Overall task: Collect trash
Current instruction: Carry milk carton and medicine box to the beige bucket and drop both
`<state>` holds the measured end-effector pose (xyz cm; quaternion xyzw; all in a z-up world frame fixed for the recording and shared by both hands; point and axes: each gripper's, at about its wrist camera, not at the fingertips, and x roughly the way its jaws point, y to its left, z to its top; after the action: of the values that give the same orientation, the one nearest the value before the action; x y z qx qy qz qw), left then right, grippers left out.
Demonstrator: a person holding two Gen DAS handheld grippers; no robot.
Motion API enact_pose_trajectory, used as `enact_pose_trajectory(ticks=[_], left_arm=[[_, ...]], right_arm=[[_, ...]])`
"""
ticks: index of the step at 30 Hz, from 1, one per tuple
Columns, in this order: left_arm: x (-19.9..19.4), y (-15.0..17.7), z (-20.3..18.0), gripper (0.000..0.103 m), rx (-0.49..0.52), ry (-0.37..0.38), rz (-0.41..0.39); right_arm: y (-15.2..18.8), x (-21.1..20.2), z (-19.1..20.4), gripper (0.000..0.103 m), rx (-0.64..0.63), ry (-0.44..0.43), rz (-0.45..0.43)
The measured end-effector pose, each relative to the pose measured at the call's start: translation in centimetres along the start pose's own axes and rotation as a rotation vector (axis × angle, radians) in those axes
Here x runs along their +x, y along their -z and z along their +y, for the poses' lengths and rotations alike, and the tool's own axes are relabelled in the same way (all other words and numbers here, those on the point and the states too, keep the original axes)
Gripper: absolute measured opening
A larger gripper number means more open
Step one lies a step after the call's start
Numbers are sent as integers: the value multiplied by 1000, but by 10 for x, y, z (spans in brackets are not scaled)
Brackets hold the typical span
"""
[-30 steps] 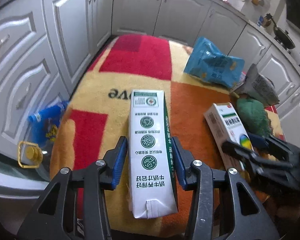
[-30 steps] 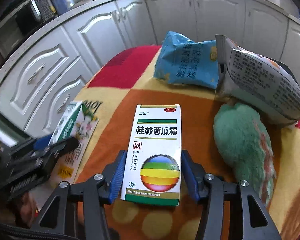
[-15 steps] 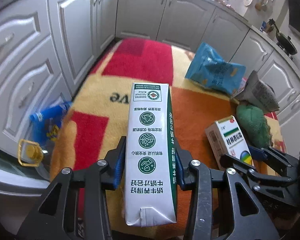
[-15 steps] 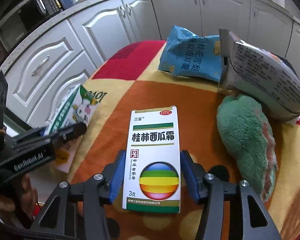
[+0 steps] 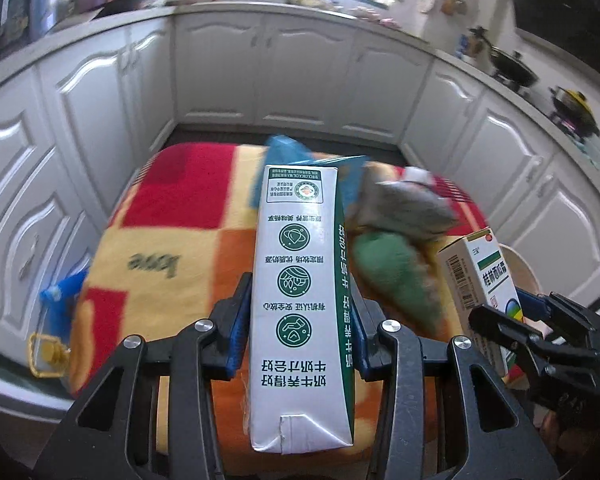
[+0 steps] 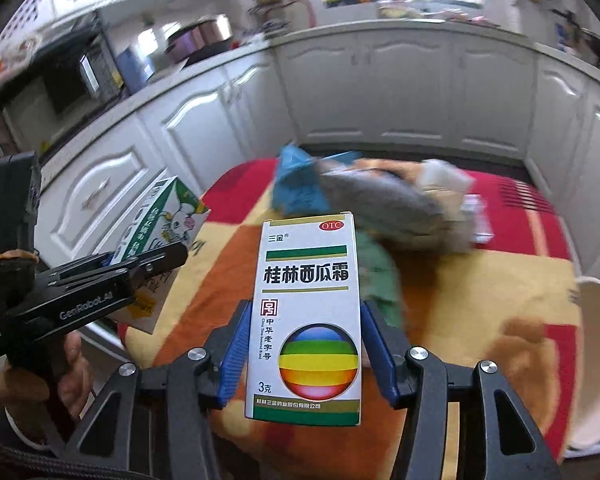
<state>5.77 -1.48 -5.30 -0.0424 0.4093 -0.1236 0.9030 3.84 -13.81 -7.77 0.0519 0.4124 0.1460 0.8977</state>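
My left gripper (image 5: 300, 332) is shut on a tall white and green milk carton (image 5: 300, 300) and holds it lifted above the blanket-covered table (image 5: 172, 240). My right gripper (image 6: 304, 356) is shut on a white medicine box (image 6: 308, 312) with a rainbow ball print, also lifted. The medicine box shows at the right of the left wrist view (image 5: 484, 280), and the milk carton at the left of the right wrist view (image 6: 156, 224). A blue snack bag (image 6: 296, 184), a grey snack bag (image 6: 384, 208) and a green plush toy (image 5: 392, 272) lie on the table beyond.
White kitchen cabinets (image 5: 292, 72) wrap around the table. A white round container (image 6: 596, 360) stands at the table's right edge. A blue bag (image 5: 60, 300) and a yellow-capped bottle (image 5: 46, 354) sit low at the left, beside the table.
Both grippers have lifted and tilted up with the carton and the box in them. The table has dropped lower in both views and more of the cabinets and counters shows.
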Motion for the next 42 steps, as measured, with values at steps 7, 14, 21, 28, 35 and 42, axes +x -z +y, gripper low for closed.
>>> enact_pose_trajectory(ticks=[7,14,21,28,35,42], left_arm=[[3,-13,-72,39,102,102,-3],[14,-19,-146,39,196,187,13],[39,-18,-213,39,253,258,62],[72,-9,-274,39,315,288,120],[108,-3,-309,40,337,327,180],[130,5,-322,43,298,387,237]], right_arm=[[11,-50,-63,52,86,152,-62],[26,-81,-126,52,180,281,-83],[42,-100,-182,52,248,369,-78],[64,-102,-238,52,326,431,-47],[78,-91,-285,52,400,483,-8],[85,-87,-312,58,473,514,-4]])
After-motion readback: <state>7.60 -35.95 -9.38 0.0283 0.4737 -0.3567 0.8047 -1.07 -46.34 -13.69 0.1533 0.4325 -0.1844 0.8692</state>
